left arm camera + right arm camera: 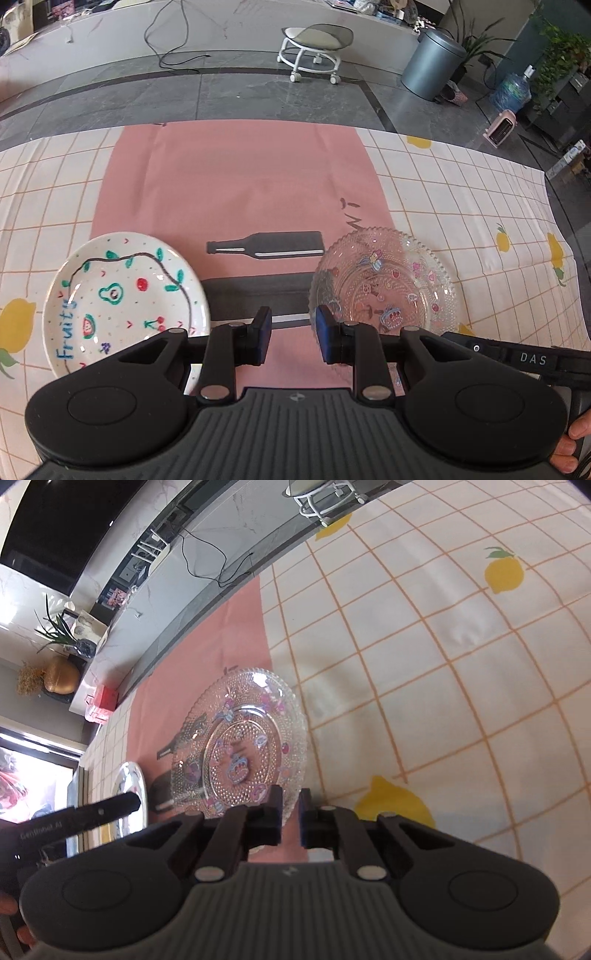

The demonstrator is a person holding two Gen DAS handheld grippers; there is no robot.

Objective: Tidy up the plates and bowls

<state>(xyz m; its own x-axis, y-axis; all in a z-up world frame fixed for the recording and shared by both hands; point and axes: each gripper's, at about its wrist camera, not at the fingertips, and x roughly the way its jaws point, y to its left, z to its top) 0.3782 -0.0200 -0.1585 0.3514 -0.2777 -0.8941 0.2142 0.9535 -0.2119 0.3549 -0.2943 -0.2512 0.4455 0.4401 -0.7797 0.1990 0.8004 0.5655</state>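
A white plate [122, 295] painted with fruits and the word "Fruits" lies at the left on the table. A clear beaded glass plate [388, 284] with cartoon stickers lies at the right, half on the pink mat. My left gripper [293, 332] hovers between the two plates, open, with only the mat showing between its blue pads. In the right wrist view my right gripper [291, 816] is shut on the near rim of the glass plate [240, 746], which passes between its pads. The white plate [131, 786] shows edge-on at the left there.
A pink mat [240, 192] with a dark bottle graphic [264, 245] lies over a checked lemon-print tablecloth [461, 192]. Beyond the table's far edge are a wheeled stool [314, 48], a grey bin [430, 62] and a water jug [511, 92] on the floor.
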